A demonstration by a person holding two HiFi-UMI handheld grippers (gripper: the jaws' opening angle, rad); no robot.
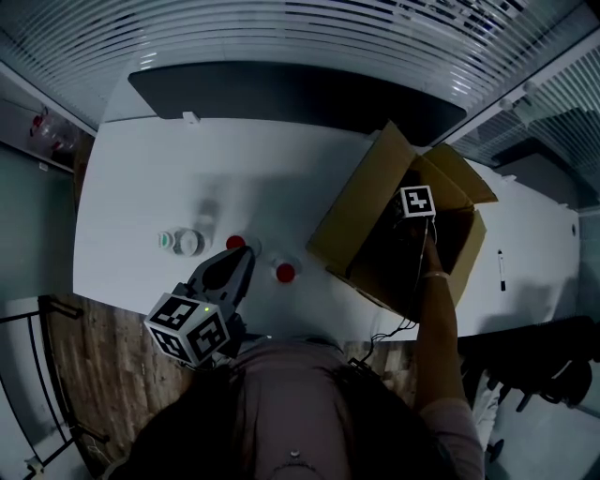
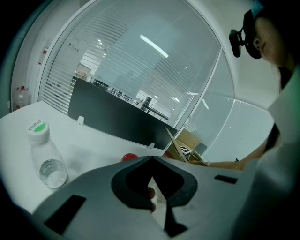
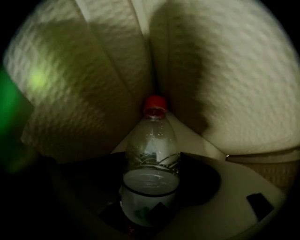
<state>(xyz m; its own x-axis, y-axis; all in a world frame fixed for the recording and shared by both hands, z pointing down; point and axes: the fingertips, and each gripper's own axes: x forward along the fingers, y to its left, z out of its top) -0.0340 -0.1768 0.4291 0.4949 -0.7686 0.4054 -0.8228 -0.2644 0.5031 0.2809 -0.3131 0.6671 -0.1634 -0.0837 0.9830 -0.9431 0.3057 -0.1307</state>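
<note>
- Bottle (image 3: 151, 140): clear, red-capped, part-filled, clamped in the right gripper's (image 3: 151, 174) jaws inside the cardboard box (image 1: 352, 220), right of frame.
- Left gripper (image 1: 242, 258), lower left: jaws closed, empty.
- White desk (image 1: 141, 187); slatted blinds (image 1: 281, 28) along the top.

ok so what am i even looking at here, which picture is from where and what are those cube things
A person holds a two-jaw gripper in each hand; the marked cubes are parts of the grippers. The head view looks down from the person's head; the other two cameras ride on the grippers. On the white table are a green-capped bottle, two red-capped bottles and an open cardboard box. The right gripper is inside the box, clamped on a third red-capped bottle. The left gripper hovers by the red caps, jaws together, seemingly gripping nothing.
</note>
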